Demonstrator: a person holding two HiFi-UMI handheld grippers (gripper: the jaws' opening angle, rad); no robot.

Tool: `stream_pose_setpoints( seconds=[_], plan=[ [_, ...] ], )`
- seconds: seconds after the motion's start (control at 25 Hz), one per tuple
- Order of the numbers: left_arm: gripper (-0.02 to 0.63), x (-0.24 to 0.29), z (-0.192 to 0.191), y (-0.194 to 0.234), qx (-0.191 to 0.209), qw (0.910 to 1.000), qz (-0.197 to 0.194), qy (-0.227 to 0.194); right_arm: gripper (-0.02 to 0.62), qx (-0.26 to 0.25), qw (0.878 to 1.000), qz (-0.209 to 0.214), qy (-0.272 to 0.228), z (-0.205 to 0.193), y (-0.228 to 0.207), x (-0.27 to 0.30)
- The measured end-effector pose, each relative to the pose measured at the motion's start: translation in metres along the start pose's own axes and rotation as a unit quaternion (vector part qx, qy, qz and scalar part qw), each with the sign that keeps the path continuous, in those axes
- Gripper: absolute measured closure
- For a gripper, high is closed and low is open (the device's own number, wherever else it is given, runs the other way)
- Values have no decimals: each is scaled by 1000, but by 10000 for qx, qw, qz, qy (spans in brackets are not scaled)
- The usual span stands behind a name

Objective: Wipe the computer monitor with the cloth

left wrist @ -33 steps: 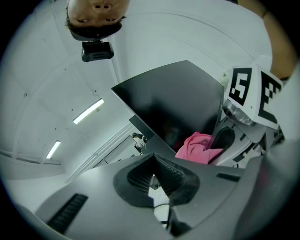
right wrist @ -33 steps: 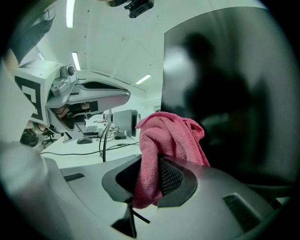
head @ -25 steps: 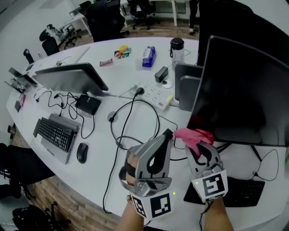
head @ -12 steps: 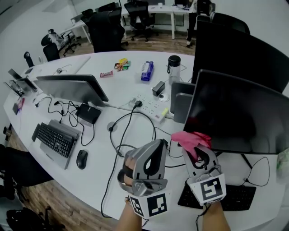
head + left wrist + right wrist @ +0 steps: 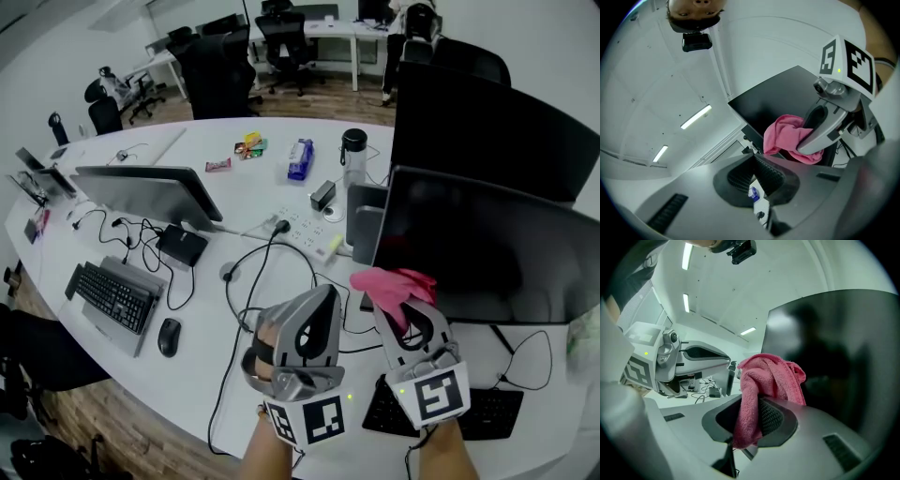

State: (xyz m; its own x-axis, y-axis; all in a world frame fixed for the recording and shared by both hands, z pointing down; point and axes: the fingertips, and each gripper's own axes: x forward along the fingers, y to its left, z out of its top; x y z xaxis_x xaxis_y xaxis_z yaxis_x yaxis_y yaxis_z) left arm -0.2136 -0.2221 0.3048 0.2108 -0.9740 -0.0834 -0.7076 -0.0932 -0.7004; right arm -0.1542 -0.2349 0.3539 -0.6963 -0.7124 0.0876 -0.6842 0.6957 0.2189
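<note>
The dark computer monitor point(image 5: 487, 246) stands at the right of the white desk, its screen blank. My right gripper point(image 5: 401, 306) is shut on a bunched pink cloth point(image 5: 392, 284) and holds it up in front of the monitor's lower left corner. In the right gripper view the cloth point(image 5: 768, 376) hangs between the jaws, with the monitor point(image 5: 843, 348) just behind it. My left gripper point(image 5: 326, 295) is beside it on the left, shut on nothing. The left gripper view looks along that gripper point(image 5: 753, 157) and shows the cloth point(image 5: 785, 138) in the right gripper point(image 5: 820, 133).
A black keyboard point(image 5: 473, 411) lies under the monitor, and a second dark monitor point(image 5: 478, 122) stands behind. A power strip point(image 5: 309, 218), looping cables point(image 5: 267, 258) and a bottle point(image 5: 353, 155) are mid-desk. At the left are another monitor point(image 5: 150, 187), keyboard point(image 5: 112, 281) and mouse point(image 5: 169, 337).
The head view has tilted up and shows more of both monitors. Both grippers keep nearly the same place, the pink cloth still in the right one.
</note>
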Motion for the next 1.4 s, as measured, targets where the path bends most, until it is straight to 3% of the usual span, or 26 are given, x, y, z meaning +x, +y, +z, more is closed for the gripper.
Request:
stream_pose_setpoints(
  seconds=[1.4],
  plan=[
    [601, 31, 76, 58, 192, 9966, 447, -661, 515, -555, 9942, -84, -917, 125, -25, 4]
  ],
)
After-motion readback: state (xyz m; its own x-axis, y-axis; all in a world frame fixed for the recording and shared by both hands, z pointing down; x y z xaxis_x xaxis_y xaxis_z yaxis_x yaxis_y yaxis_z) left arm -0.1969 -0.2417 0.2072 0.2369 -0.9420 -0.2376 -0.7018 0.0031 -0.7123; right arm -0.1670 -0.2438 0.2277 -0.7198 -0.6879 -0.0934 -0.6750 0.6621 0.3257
